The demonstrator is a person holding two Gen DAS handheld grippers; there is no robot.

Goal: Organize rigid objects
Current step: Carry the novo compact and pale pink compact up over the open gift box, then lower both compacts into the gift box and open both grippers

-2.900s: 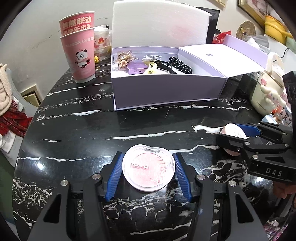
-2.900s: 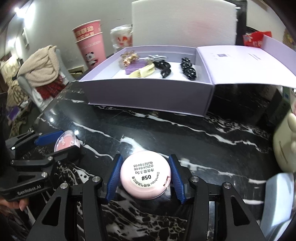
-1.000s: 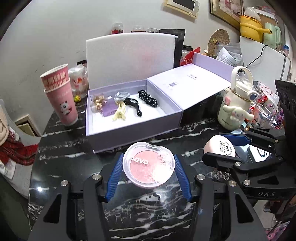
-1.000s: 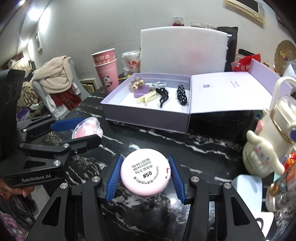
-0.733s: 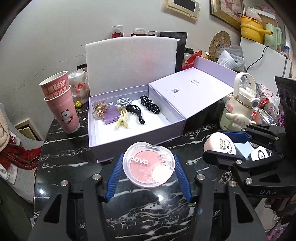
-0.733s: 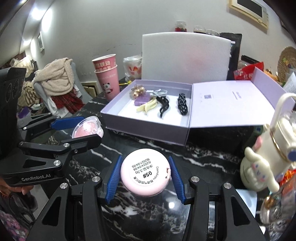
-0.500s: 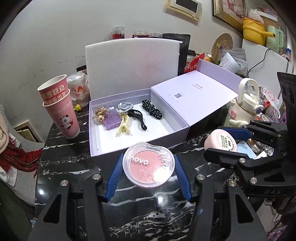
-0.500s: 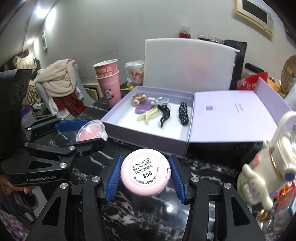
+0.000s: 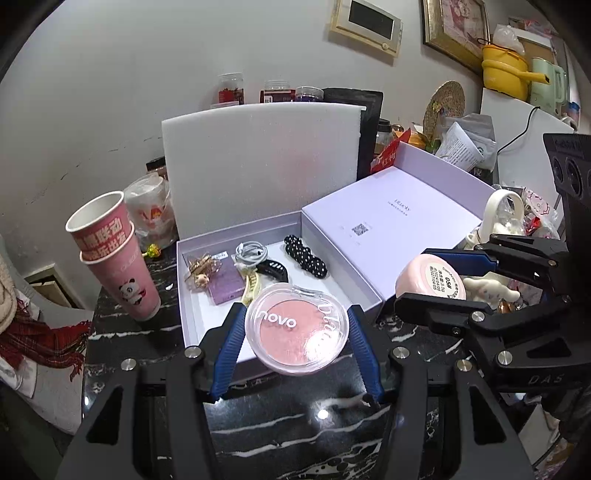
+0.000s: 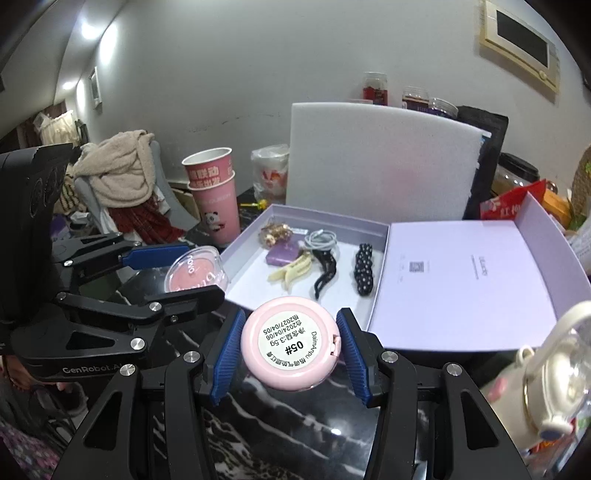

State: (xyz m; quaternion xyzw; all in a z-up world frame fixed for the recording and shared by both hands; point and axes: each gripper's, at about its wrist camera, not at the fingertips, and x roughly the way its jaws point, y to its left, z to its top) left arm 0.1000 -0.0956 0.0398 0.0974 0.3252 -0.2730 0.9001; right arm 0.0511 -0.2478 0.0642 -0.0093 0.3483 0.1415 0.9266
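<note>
Stacked pink paper cups (image 9: 118,258) beside white foam board (image 9: 262,162).

A grey wall (image 9: 155,92) carries framed pictures (image 9: 365,22). A chair (image 10: 122,192) heaped with clothes stands beside the black marble table (image 9: 295,435).

Bare box floor (image 9: 295,295) right of hair clips (image 9: 251,288)

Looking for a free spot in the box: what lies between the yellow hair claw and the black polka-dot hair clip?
In the right wrist view, a black hair claw lies between the yellow hair claw and the polka-dot hair clip, on the box floor.
</note>
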